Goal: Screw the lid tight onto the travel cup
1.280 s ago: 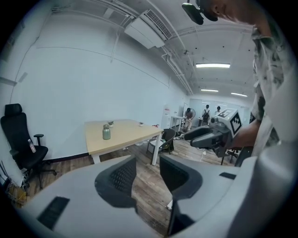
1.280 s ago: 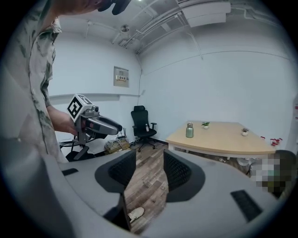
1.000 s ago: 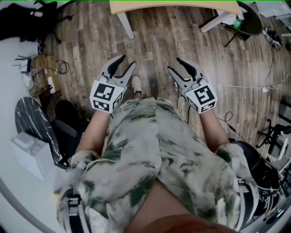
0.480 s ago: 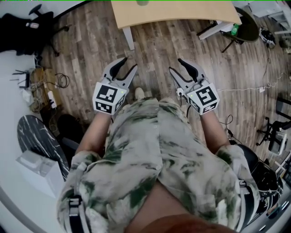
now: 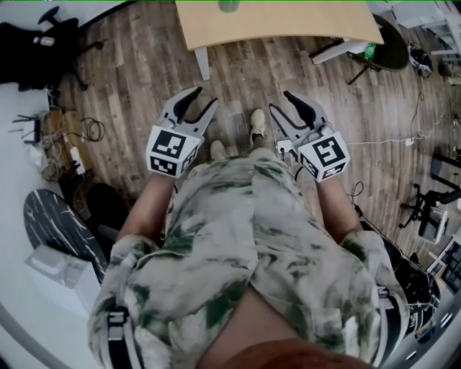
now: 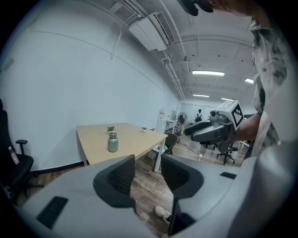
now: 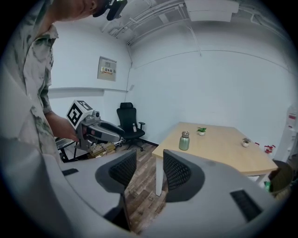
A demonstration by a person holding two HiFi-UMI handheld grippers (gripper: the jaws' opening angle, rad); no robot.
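A green travel cup (image 6: 112, 142) with a metal lid stands upright on a light wooden table (image 6: 135, 139) some way ahead. The right gripper view shows the same cup (image 7: 184, 141) on the table (image 7: 223, 151). In the head view only the cup's edge (image 5: 228, 4) shows at the top, on the table (image 5: 288, 21). My left gripper (image 5: 204, 97) and right gripper (image 5: 279, 101) are held out over the wooden floor, short of the table. Both are open with nothing between the jaws. Each shows in its own view too: the left gripper (image 6: 147, 160) and the right gripper (image 7: 149, 158).
A small potted plant (image 7: 201, 131) and a small item (image 7: 246, 142) sit on the table behind the cup. A black office chair (image 7: 128, 121) stands at the wall on the left. Chairs and cables (image 5: 403, 137) lie to the right, and my shoe (image 5: 256, 124) is on the floor ahead.
The table has drawn closer in the head view as the person steps forward, and a shoe now shows between the grippers. Both grippers stay open and empty.
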